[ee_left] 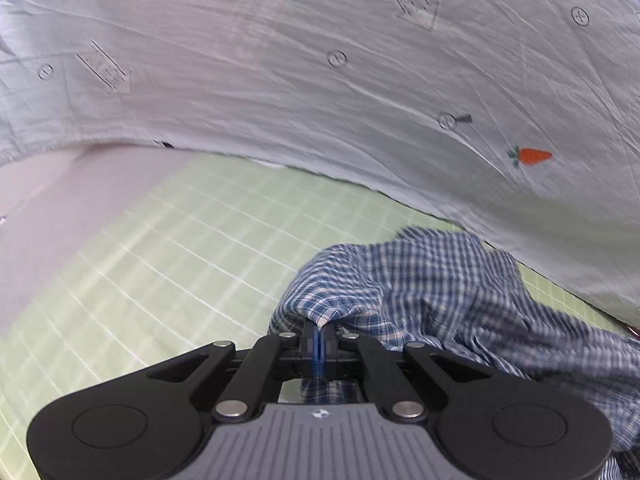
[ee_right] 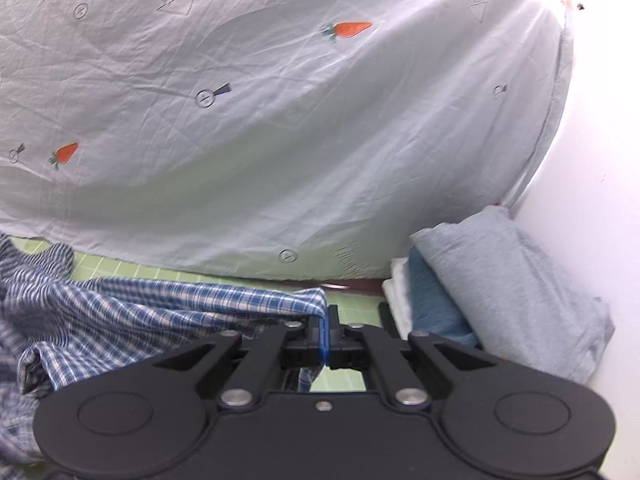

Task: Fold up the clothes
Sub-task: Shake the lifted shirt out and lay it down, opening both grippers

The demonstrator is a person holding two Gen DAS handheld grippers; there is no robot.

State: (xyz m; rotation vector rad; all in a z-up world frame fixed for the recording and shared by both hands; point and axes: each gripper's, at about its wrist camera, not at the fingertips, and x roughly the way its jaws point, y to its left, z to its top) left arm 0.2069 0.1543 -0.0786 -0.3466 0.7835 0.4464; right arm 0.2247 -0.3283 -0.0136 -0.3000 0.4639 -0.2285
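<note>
A blue and white plaid garment (ee_left: pixel 432 288) lies bunched over a green grid mat (ee_left: pixel 168 248). My left gripper (ee_left: pixel 320 330) is shut on a fold of its edge, and the cloth trails off to the right. In the right wrist view the same plaid garment (ee_right: pixel 132 308) stretches to the left, and my right gripper (ee_right: pixel 329 320) is shut on its corner just above the green mat (ee_right: pixel 352 304).
A pale sheet with carrot prints (ee_left: pixel 320 80) hangs behind the mat; it also fills the right wrist view (ee_right: pixel 280 140). A stack of folded clothes, grey (ee_right: pixel 512 288) over blue and white, sits at the right against a white wall (ee_right: pixel 600 160).
</note>
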